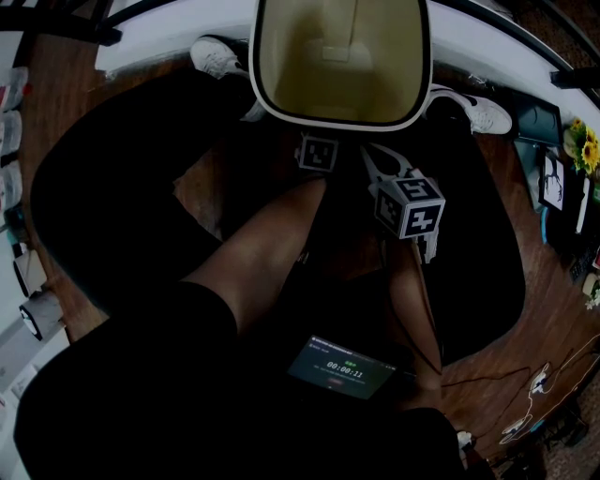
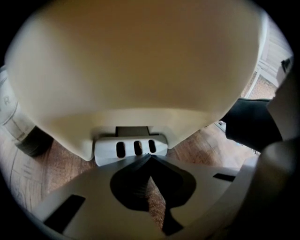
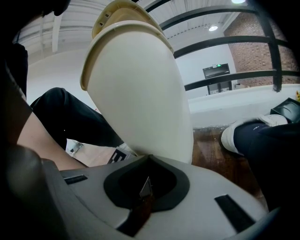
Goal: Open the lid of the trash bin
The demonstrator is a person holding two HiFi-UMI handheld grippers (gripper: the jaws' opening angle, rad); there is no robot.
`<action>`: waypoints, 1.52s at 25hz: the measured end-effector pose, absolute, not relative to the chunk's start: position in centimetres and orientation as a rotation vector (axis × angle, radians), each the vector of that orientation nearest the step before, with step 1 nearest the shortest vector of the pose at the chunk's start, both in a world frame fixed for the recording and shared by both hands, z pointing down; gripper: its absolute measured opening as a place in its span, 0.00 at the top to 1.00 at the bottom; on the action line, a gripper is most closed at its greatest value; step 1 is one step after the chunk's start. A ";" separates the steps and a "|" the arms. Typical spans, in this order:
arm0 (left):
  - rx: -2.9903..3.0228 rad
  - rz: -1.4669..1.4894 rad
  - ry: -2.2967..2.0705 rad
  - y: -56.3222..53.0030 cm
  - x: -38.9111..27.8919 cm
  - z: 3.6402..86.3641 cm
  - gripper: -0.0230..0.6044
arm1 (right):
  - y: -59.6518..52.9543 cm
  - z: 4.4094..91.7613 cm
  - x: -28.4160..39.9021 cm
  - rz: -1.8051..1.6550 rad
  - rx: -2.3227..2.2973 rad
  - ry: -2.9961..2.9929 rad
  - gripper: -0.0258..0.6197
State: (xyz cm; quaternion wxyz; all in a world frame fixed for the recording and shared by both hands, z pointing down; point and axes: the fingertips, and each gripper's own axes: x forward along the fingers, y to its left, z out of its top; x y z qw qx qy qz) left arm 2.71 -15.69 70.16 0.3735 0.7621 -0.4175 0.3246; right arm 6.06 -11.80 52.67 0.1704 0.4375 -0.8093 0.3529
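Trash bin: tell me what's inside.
The head view shows the trash bin with bare cream walls and a pale rectangular patch at the bottom, no rubbish. Its rim covers the near wall's foot.

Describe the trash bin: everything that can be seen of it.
The trash bin is a cream, smooth, plastic-looking tub with a rounded body and a white rim. It stands upright on the wooden floor. In the head view its mouth is open and the inner walls show. A cream edge above the rim, probably the raised lid, shows in the right gripper view. At its base is a white foot pedal with three slots. The left gripper, jaws together, has its tips right at that pedal.
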 end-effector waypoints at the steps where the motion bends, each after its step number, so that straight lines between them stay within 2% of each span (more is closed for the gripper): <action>1: 1.952 0.830 -1.070 -15.7 2.7 70.2 0.91 | -11.8 52.7 6.0 1.005 1.241 -2.299 0.93; 38: 1.998 0.826 -1.080 -15.4 3.2 70.5 0.91 | -11.1 53.1 6.2 1.015 1.229 -2.305 0.93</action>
